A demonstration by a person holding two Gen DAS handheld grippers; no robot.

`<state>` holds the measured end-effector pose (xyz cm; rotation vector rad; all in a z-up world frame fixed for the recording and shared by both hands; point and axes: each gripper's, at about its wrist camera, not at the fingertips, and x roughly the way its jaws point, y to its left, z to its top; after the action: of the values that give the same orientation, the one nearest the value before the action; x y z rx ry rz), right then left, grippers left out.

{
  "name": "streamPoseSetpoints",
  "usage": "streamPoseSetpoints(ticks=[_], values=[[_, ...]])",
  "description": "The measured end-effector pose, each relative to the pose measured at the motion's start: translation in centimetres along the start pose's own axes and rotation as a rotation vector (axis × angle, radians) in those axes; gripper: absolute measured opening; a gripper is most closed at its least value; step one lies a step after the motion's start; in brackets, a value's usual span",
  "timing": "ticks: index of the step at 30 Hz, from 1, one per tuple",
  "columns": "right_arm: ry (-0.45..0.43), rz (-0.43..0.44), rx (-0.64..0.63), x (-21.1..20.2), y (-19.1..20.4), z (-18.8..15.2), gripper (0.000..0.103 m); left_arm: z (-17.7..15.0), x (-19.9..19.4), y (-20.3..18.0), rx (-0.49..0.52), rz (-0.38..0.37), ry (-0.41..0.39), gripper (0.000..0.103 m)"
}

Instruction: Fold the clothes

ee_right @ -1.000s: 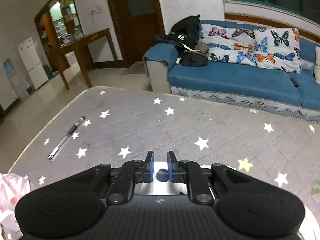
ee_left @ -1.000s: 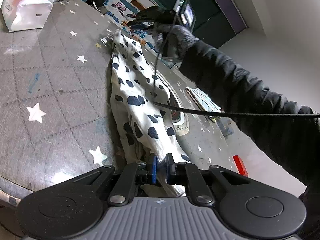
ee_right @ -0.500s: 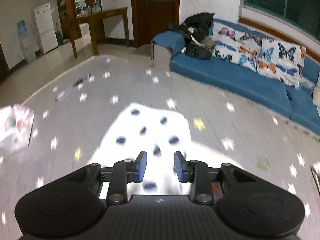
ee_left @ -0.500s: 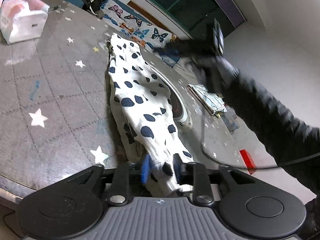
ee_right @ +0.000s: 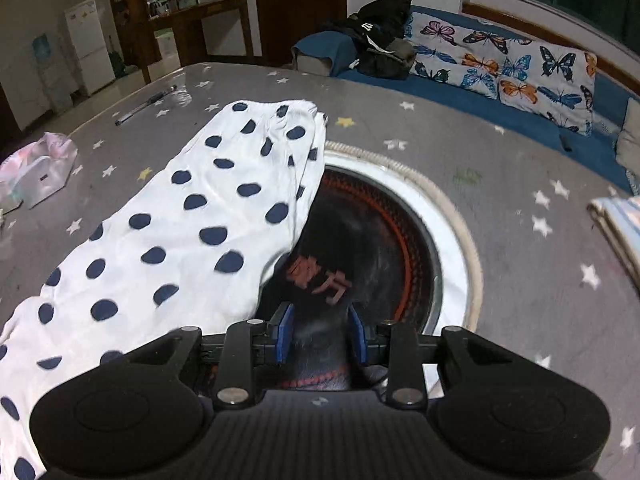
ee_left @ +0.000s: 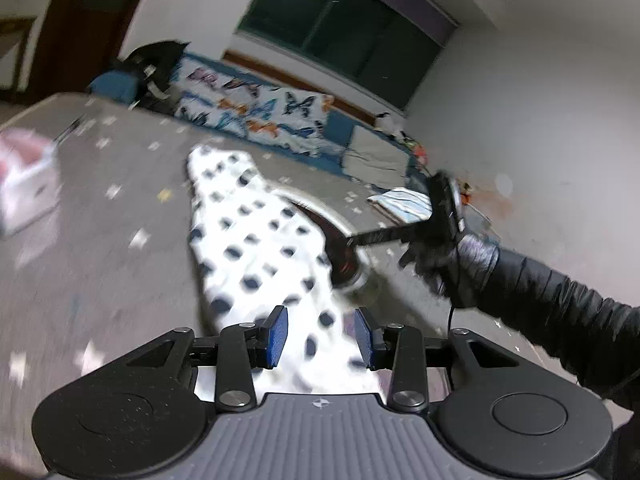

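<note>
- White cloth with dark blue dots, the garment [ee_right: 168, 240], lies stretched along the grey star-printed bench [ee_right: 500, 240], running from about 11 o'clock down to 7 o'clock in the right wrist view.
- Its right edge hangs over the rim of a round dark mat [ee_right: 384, 232] with a white border and orange rings, set in the middle of the bench.
- Left tongs [ee_left: 320, 338] are part open and opening at this moment; the near end of the garment [ee_left: 256, 240] shows between the blue pads, but the pads do not press on it. This view is blurred.
- Right tongs [ee_right: 320, 336] stand part open over the dark mat, at 6 o'clock of it, with nothing gripped; the garment's edge lies just to their left, at 9 o'clock.
- In the left wrist view the right tongs [ee_left: 444, 208] appear at 3 o'clock, carried by a gloved hand [ee_left: 460, 264] in a black sleeve [ee_left: 560, 312].
- A pink and white tissue pack [ee_right: 36, 172] sits at the bench's 9 o'clock edge, well apart from the garment.
- A pen [ee_right: 146, 104] lies near 11 o'clock.
- A folded striped cloth [ee_right: 620, 224] rests at 3 o'clock.
- Behind the bench, at 1 o'clock, stands a blue sofa [ee_right: 460, 92] with butterfly cushions [ee_right: 504, 68] and dark clothes [ee_right: 380, 36] piled on its arm.
</note>
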<state>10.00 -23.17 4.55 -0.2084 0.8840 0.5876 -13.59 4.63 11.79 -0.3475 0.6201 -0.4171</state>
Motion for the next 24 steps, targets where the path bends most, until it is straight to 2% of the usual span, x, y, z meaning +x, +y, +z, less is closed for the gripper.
streamPoseSetpoints(ticks=[6,8,12,15,19,24], values=[[-0.026,0.064,0.016,0.7,0.2,-1.2,0.03,3.6,7.2,-1.4,0.122,-0.011,0.054,0.025],[-0.039,0.085,0.025,0.9,0.2,-1.3,0.03,4.3,10.0,-1.3,0.135,-0.005,0.085,0.019],[-0.06,0.128,0.041,1.2,0.1,-1.2,0.03,5.7,15.5,-0.8,0.153,0.008,0.15,0.019],[-0.075,0.176,0.059,1.2,-0.1,-1.2,0.03,5.6,18.6,0.6,0.118,0.027,0.206,0.018],[-0.093,0.249,0.085,1.0,-0.2,-1.3,0.03,5.3,20.6,2.3,0.066,0.021,0.258,0.018],[-0.115,0.349,0.104,0.8,0.4,-1.2,0.03,5.0,20.8,3.1,0.046,0.015,0.261,0.018]])
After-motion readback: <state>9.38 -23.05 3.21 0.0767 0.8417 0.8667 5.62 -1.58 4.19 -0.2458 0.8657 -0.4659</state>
